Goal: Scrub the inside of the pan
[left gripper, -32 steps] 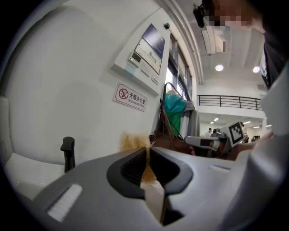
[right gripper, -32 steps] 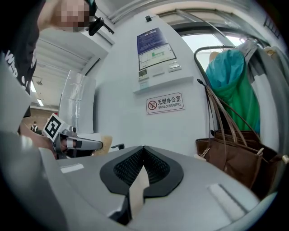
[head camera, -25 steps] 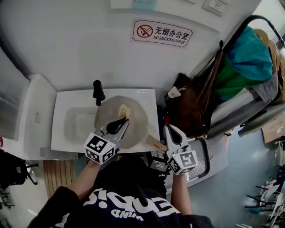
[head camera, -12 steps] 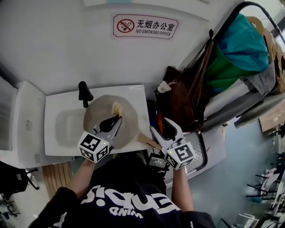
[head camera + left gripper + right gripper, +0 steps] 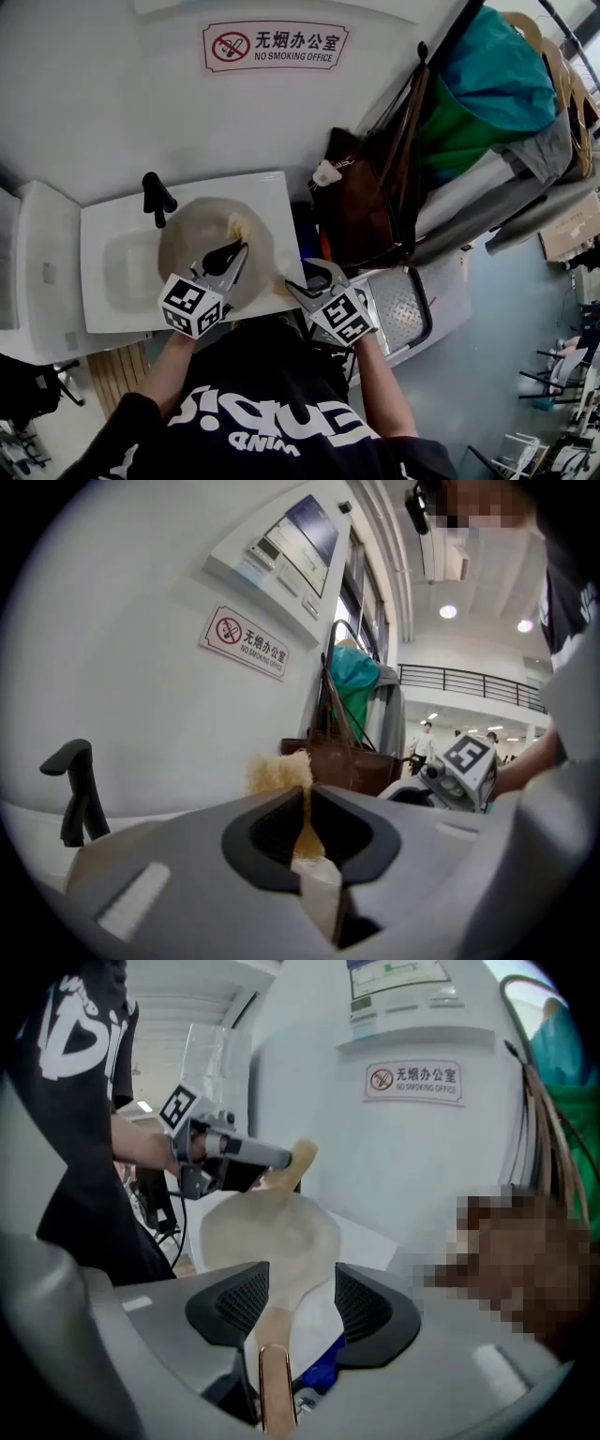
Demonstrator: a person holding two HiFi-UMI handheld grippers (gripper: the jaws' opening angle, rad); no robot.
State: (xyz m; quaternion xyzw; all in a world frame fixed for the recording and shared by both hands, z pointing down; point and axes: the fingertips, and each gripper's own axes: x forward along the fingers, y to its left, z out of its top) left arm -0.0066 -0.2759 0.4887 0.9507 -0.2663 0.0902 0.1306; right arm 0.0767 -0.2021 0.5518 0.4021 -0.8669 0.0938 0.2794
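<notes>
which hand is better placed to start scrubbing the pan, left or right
Left. The left hand-held gripper is shut on the yellow sponge, over the pan. The right hand-held gripper has jaws that have just been opening, with the pan handle between them ungripped, so it likely suits steadying instead.

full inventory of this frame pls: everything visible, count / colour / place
sink: 1, white, against the wall at left
faucet: 1, black, at the sink's back edge
pan: 1, beige, over the sink
sponge: 1, yellowish, over the pan's far side
no-smoking sign: 1, white and red, on the wall above
bag: 1, brown, right of the sink
clothes: several, teal and green, hanging at top right
metal tray: 1, grey, perforated, below the bag
left hand-held gripper: grey, shut on the sponge
right hand-held gripper: grey, jaws have just been opening, pan handle between them, pads not pressing
</notes>
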